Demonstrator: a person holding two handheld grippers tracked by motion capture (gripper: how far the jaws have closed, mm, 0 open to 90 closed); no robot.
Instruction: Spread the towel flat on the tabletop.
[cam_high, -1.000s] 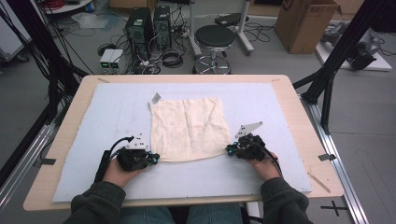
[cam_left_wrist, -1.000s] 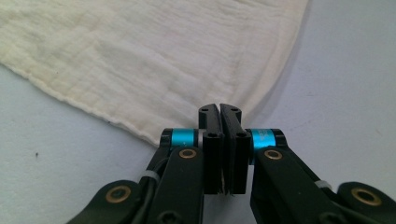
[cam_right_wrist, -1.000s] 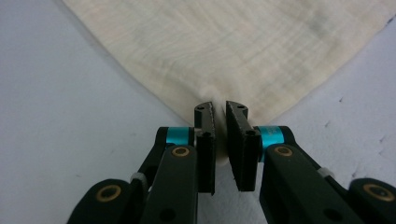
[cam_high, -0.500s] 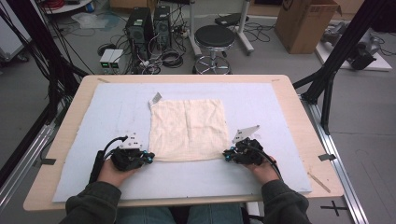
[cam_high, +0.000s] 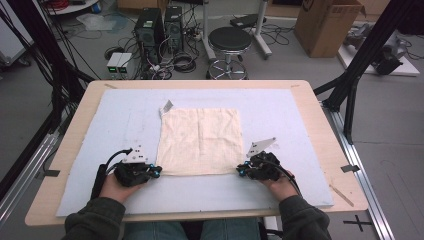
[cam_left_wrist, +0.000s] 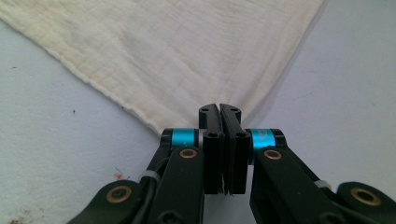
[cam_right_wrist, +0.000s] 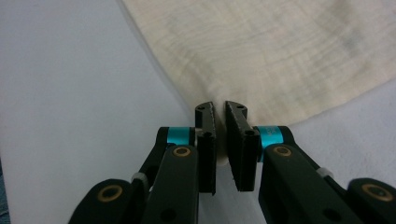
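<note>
On the left, my left gripper (cam_high: 150, 172) has its jaws pinched tight on the near left corner of the cream cloth (cam_high: 200, 141), and its own view shows the corner running in between the closed pads. The cloth lies flat and spread on the pale blue mat (cam_high: 90, 150) in the middle of the table (cam_high: 310, 100), so I judge both corners are secured and the lift or fold is not yet begun. My right gripper (cam_high: 245, 171) is closed on the near right corner, with only a thin slit between its jaws where the fabric sits. For room, bare mat lies left, right and beyond the cloth; a small grey tag (cam_high: 165, 107) rests at its far left corner, and the table's near edge is close behind my hands.
</note>
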